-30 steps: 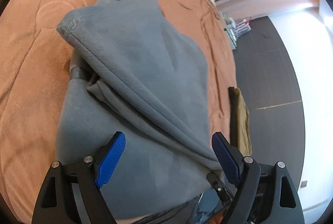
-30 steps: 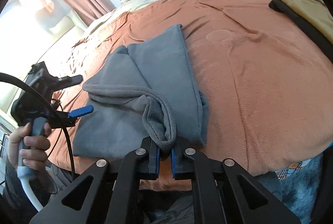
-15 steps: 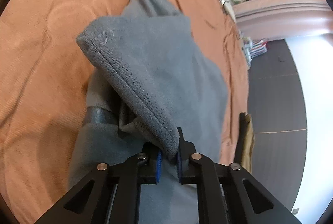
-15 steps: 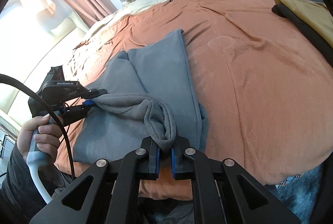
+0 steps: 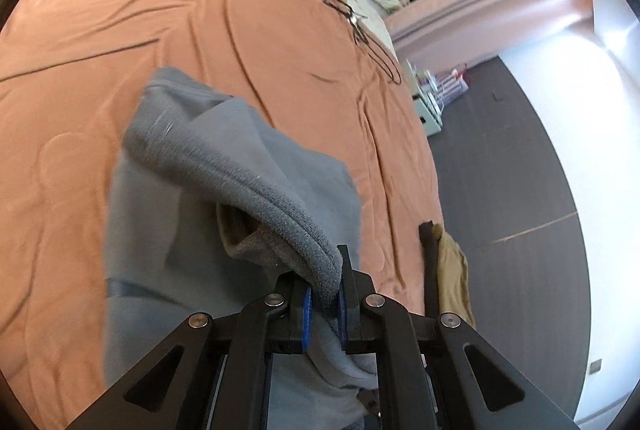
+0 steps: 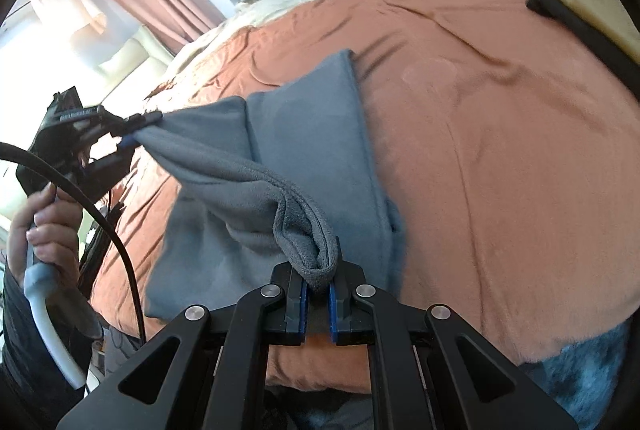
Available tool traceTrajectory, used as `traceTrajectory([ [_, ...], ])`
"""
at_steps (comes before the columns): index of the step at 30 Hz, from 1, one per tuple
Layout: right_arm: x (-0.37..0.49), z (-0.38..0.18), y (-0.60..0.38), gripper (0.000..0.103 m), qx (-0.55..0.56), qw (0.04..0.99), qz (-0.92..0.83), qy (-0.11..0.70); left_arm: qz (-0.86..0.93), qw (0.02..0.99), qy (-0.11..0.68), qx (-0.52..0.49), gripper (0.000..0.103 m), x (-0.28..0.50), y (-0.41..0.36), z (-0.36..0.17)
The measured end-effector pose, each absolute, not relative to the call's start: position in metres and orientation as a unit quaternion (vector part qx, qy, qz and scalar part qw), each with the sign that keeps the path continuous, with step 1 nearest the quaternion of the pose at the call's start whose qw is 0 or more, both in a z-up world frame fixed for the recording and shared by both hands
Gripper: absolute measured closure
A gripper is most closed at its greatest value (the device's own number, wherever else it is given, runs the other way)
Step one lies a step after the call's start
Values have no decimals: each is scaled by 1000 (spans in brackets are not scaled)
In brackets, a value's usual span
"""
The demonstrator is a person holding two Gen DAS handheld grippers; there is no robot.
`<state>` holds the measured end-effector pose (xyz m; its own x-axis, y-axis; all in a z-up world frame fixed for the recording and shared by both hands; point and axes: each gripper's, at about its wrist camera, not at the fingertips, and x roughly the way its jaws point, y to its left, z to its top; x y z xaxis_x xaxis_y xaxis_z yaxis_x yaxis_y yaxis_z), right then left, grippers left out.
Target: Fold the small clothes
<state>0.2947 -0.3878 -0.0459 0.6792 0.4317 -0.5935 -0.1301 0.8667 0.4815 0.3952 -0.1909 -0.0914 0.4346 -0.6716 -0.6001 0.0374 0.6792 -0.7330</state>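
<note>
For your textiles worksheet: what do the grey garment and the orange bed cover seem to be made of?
Grey garment: probably fleece or terry knit, matte, with a fuzzy nap and thick rolled edge. Orange bed cover: probably short-pile plush or velour, with a faint sheen and soft creases.

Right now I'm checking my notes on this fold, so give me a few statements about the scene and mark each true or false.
1. Both grippers are shut on the grey garment. True: the left gripper and the right gripper each pinch a folded edge.
2. The garment lies on a white sheet. False: it lies on an orange blanket.
3. A tan and black pile of clothes sits apart from the grey garment. True.
4. The whole garment hangs free in the air. False: its far part rests on the blanket.
5. The left gripper is held by a bare hand. True.
</note>
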Motion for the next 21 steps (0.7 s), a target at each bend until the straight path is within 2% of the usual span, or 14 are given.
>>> traceTrajectory([
  [21, 284, -62, -396, 99, 228, 884, 180, 366, -249, 784, 525, -219, 93, 471, -294, -105],
])
